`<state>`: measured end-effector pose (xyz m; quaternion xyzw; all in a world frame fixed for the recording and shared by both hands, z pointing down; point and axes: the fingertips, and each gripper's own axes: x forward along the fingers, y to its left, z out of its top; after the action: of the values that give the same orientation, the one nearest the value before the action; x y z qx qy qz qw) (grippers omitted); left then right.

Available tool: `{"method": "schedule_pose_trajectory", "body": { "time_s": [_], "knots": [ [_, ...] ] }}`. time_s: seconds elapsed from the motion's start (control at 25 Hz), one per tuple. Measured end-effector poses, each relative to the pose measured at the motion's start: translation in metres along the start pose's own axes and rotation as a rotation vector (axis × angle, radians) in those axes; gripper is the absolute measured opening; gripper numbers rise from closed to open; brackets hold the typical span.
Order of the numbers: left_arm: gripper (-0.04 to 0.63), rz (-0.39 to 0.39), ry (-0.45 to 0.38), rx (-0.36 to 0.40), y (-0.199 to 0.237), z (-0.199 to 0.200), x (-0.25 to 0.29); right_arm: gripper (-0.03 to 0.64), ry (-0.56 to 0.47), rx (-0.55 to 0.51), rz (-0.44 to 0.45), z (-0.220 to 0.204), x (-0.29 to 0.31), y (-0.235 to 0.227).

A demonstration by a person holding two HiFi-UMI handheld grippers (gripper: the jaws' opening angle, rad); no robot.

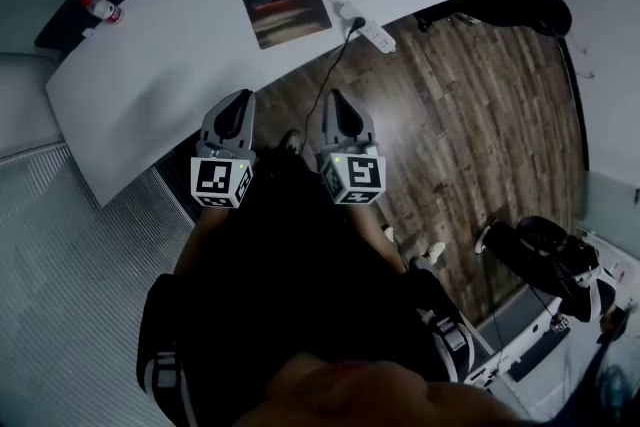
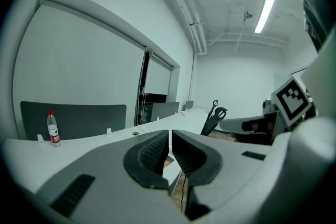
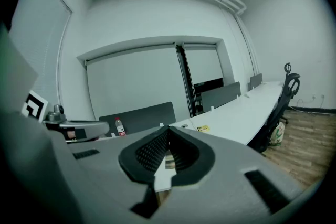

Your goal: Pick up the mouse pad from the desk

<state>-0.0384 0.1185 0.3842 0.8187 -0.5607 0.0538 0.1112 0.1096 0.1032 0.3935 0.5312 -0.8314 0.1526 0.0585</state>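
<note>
Head view shows the mouse pad lying flat on the white desk, well apart from the left gripper and the right gripper. The pad is thin, so jaws could slide over it or bump the power strip beside it. Both grippers are closed tight and hold nothing.

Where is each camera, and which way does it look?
Head view: on the person's head, looking steeply down at desk, mouse pad, left gripper, right gripper, the person's torso.
Left gripper view: on the left gripper, looking along its shut jaws over the desk; right gripper at right.
Right gripper view: on the right gripper, along its shut jaws over the desk; left gripper at left.
Shared: all show the water bottle.
</note>
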Motion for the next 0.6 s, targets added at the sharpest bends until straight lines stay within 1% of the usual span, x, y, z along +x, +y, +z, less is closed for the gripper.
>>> {"method": "schedule_pose_trajectory", "body": {
  "time_s": [0.16, 0.28, 0.44, 0.6],
  "knots": [
    [0.015, 0.016, 0.008, 0.004, 0.002, 0.003, 0.015, 0.002, 0.005, 0.005, 0.017, 0.001, 0.016, -0.012],
    [0.015, 0.020, 0.015, 0.001, 0.006, 0.002, 0.027, 0.002, 0.020, 0.005, 0.011, 0.002, 0.027, -0.020],
    [0.015, 0.019, 0.020, -0.001, 0.023, 0.001, 0.051, 0.002, 0.044, 0.007, -0.001, 0.000, 0.053, -0.028],
    [0.015, 0.014, 0.045, 0.000, 0.041, -0.007, 0.080, 0.002, 0.055, 0.015, -0.009, -0.008, 0.081, -0.037]
  ]
}}
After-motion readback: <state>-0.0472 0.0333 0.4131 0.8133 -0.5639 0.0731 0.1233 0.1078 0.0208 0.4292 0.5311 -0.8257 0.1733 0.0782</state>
